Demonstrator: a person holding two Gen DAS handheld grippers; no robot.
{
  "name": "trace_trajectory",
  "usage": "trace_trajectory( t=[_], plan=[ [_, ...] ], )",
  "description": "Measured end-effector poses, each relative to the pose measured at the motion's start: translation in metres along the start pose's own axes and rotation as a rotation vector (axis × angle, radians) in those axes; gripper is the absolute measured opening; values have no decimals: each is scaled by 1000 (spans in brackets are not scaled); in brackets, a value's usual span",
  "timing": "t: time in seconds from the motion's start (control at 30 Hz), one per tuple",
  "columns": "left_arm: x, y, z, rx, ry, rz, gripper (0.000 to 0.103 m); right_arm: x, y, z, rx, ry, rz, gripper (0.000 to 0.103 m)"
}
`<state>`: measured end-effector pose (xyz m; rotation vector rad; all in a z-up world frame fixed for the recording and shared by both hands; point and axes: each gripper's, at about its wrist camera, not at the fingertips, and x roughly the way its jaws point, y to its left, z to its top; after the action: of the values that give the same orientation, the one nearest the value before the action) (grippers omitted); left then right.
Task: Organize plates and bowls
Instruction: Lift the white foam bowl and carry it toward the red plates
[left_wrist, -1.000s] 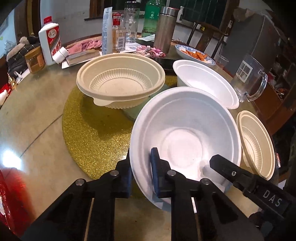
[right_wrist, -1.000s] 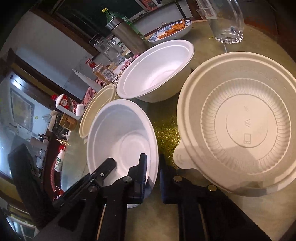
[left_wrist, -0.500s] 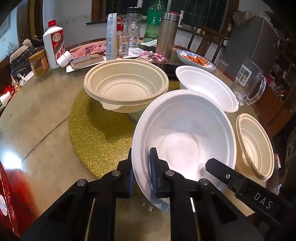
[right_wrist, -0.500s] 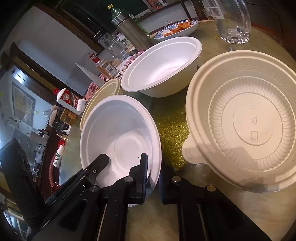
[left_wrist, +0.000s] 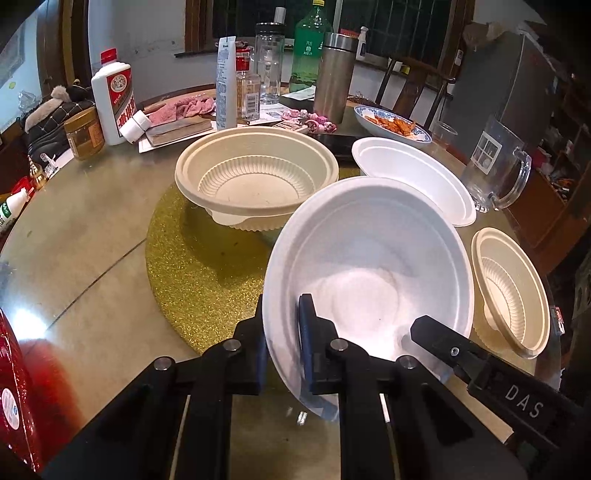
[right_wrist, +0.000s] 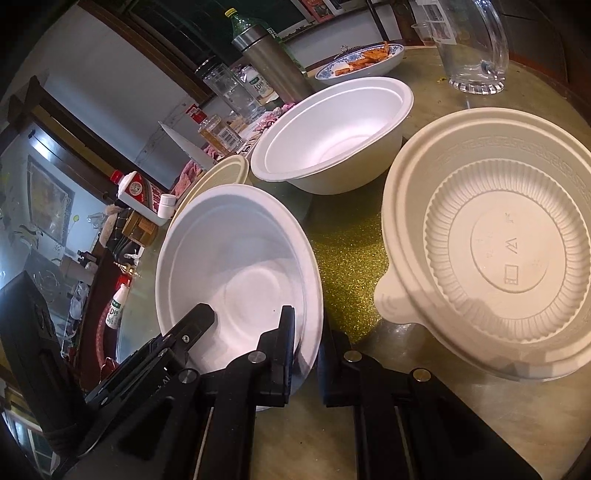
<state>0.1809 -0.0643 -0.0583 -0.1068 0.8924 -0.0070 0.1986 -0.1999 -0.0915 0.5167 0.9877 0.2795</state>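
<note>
A white foam bowl (left_wrist: 369, 266) is held tilted above the table's near side. My left gripper (left_wrist: 282, 306) is shut on its near-left rim, one finger inside and one outside. My right gripper (right_wrist: 306, 321) is shut on the same bowl (right_wrist: 236, 251) at its opposite rim. Each view shows the other gripper's finger reaching into the bowl. A beige ribbed bowl (left_wrist: 255, 177) sits on the gold mat (left_wrist: 199, 266). A second white bowl (left_wrist: 410, 173) stands behind, and another beige bowl (left_wrist: 509, 291) lies at the right edge, large in the right wrist view (right_wrist: 498, 243).
A glass mug (left_wrist: 495, 166) and a blue-rimmed plate of food (left_wrist: 391, 123) stand at the back right. Bottles, a steel flask (left_wrist: 334, 81) and a jar (left_wrist: 85, 136) crowd the far side. Bare tabletop (left_wrist: 74, 229) lies to the left of the mat.
Both grippers stay shut on the white bowl. The left wrist view has shifted slightly, showing more of the far side of the table; the bowls on the table have not moved.
</note>
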Motion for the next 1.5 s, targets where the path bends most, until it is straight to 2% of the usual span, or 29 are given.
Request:
trace_trajectory(
  t=[0.43,0.87,1.5],
  plan=[
    [-6,-1,0,11,-7,30,13,-3,4,0,-16,-4,12,10],
    [-28,18,-8,-24,-17,69,13,-2,24,-7,-79,29,52,10],
    [-75,72,-21,-116,-68,85,13,-15,91,-32,-210,39,71,11]
  ],
)
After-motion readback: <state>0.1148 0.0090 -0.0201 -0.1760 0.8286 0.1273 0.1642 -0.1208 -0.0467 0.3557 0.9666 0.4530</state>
